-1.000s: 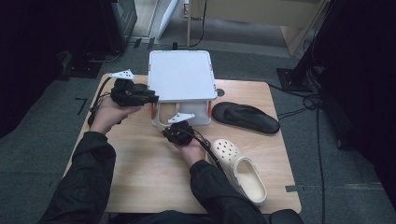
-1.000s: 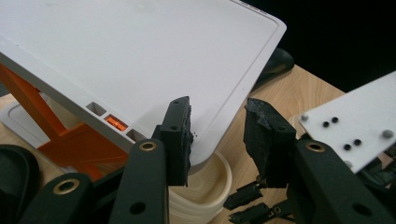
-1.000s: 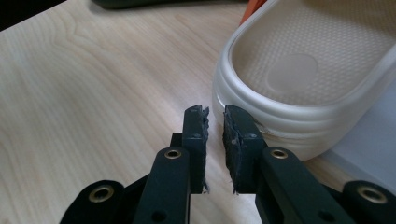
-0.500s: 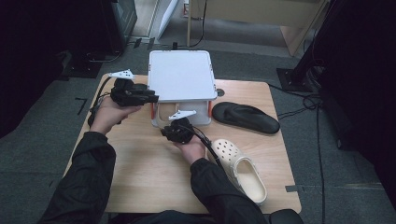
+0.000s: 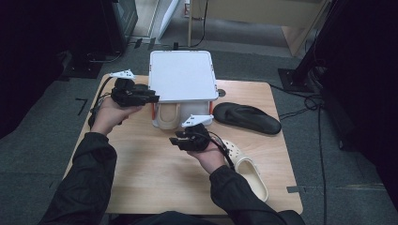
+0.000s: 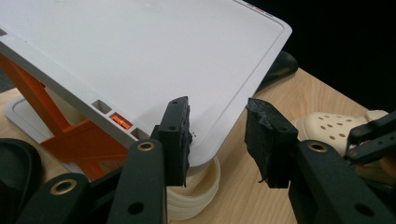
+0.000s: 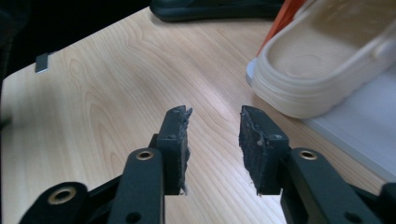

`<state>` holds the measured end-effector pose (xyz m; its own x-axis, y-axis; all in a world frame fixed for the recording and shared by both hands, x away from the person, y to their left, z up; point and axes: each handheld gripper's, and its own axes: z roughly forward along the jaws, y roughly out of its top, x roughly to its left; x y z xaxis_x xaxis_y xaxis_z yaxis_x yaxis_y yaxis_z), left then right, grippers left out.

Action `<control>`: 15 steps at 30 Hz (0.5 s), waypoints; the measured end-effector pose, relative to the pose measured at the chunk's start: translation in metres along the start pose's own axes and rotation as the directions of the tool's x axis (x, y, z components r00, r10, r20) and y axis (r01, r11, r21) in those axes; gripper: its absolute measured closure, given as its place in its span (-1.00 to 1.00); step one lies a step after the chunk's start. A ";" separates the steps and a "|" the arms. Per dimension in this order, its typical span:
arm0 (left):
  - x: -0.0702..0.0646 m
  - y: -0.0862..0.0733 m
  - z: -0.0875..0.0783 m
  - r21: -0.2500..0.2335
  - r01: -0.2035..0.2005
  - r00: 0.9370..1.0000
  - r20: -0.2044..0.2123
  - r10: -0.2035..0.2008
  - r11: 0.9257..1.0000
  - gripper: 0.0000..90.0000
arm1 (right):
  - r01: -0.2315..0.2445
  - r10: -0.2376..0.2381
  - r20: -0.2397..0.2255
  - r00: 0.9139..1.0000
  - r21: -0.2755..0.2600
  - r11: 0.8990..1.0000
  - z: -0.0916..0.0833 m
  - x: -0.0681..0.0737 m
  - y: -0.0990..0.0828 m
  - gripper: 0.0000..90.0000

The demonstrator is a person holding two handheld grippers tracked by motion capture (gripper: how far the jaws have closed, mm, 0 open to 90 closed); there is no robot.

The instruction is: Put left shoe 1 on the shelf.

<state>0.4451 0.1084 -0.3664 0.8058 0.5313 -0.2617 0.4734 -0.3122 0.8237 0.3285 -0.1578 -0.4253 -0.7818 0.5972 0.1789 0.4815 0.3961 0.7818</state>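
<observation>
Hovering at the white two-tier shoe rack with orange struts (image 5: pixel 180 77) in the frame's upper centre, the left gripper (image 5: pixel 152 98) spreads empty jaws by its top shelf corner, seemingly to steady it, while the right gripper (image 5: pixel 174 140), jaws likewise parted and empty, sits mid-frame below the cream clog (image 5: pixel 165 116) tucked on the lower shelf.

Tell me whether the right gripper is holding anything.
No, the right gripper has its jaws apart with only bare wooden table between them.
</observation>
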 end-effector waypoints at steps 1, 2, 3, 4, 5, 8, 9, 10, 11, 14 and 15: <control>0.000 0.000 0.000 0.000 0.001 1.000 0.001 -0.001 1.000 0.35 | -0.007 0.007 -0.005 1.000 -0.004 1.000 -0.005 -0.001 0.000 0.36; 0.000 0.000 0.000 0.001 0.001 1.000 -0.002 -0.001 1.000 0.35 | -0.014 0.014 -0.011 1.000 -0.005 1.000 -0.010 -0.001 -0.001 0.35; -0.001 0.000 0.000 -0.001 0.001 1.000 -0.004 -0.001 1.000 0.35 | -0.013 0.013 -0.009 1.000 -0.007 1.000 -0.014 -0.002 -0.002 0.35; -0.001 0.000 0.000 -0.001 0.003 1.000 -0.004 -0.003 1.000 0.35 | -0.011 0.011 -0.006 1.000 -0.013 1.000 -0.018 -0.003 -0.003 0.35; -0.001 0.000 0.000 -0.001 0.005 1.000 -0.005 -0.005 1.000 0.35 | -0.011 0.011 -0.006 1.000 -0.016 1.000 -0.022 -0.004 -0.004 0.35; -0.002 0.000 0.000 -0.001 0.008 1.000 -0.008 -0.008 1.000 0.35 | -0.028 0.027 -0.017 0.999 -0.021 0.999 -0.035 -0.009 -0.007 0.33; -0.002 0.000 0.000 -0.001 0.007 1.000 -0.008 -0.007 1.000 0.35 | -0.030 0.029 -0.017 0.999 -0.020 0.999 -0.039 -0.011 -0.008 0.31; -0.002 0.000 0.000 -0.001 0.006 1.000 -0.008 -0.006 1.000 0.34 | -0.028 0.027 -0.010 1.000 -0.017 0.999 -0.044 -0.013 -0.009 0.31; -0.002 0.000 0.000 0.000 0.005 1.000 -0.009 -0.005 1.000 0.34 | -0.021 0.021 -0.005 1.000 -0.017 1.000 -0.048 -0.014 -0.010 0.30; -0.002 0.000 0.000 -0.001 0.004 1.000 -0.009 -0.004 1.000 0.34 | -0.011 0.011 0.010 1.000 -0.022 1.000 -0.063 -0.018 -0.014 0.29; -0.002 0.000 0.000 -0.002 0.004 1.000 -0.009 -0.004 1.000 0.34 | -0.012 0.012 0.016 1.000 -0.025 1.000 -0.068 -0.020 -0.015 0.28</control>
<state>0.4434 0.1074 -0.3664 0.8007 0.5396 -0.2600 0.4756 -0.3088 0.8237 0.3101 -0.2230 -0.4006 -0.7694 0.6131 0.1791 0.4807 0.3712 0.7945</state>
